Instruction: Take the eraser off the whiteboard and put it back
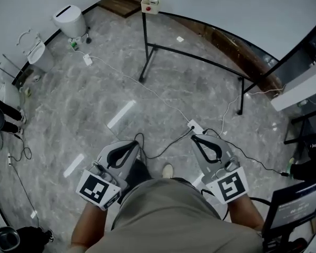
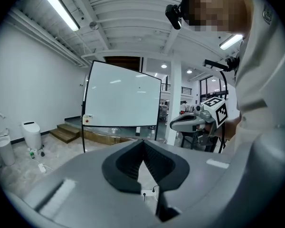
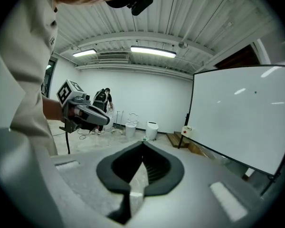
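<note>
Standing on the grey stone floor [image 1: 95, 99], the person holds both grippers low before the waist, well short of the whiteboard [image 2: 123, 96] ahead. At the left, the left gripper [image 2: 143, 141] has its jaws closed tip to tip with nothing between them. The eraser [image 2: 88, 119] is well apart from it. In the left gripper view it lies ahead and to the left of the line of the jaws, at the lower left corner of the board, where the frame meets the left post of the stand [image 1: 146, 46]. This gripper points forward toward the board and dips a little toward the floor, with its marker cube [image 1: 97, 188] at the near end, by the forearm. The eraser shows as a small cream block against the board's frame, its face with a red spot turned out toward the person. It is too small in every view to tell which way its long axis runs. From the head view it lies far ahead, between the lines of the two grippers and nearer the left one's. A white power strip [image 1: 195, 126] lies on the floor just ahead of the right jaws, with a cable running off it. At the right, the right gripper [image 3: 142, 145] is likewise closed and empty. In the right gripper view the eraser is ahead and to the right of its jaws, well apart. This gripper also aims forward and slightly down, roughly level with the left one, the two held apart at either side of the person's body.
</note>
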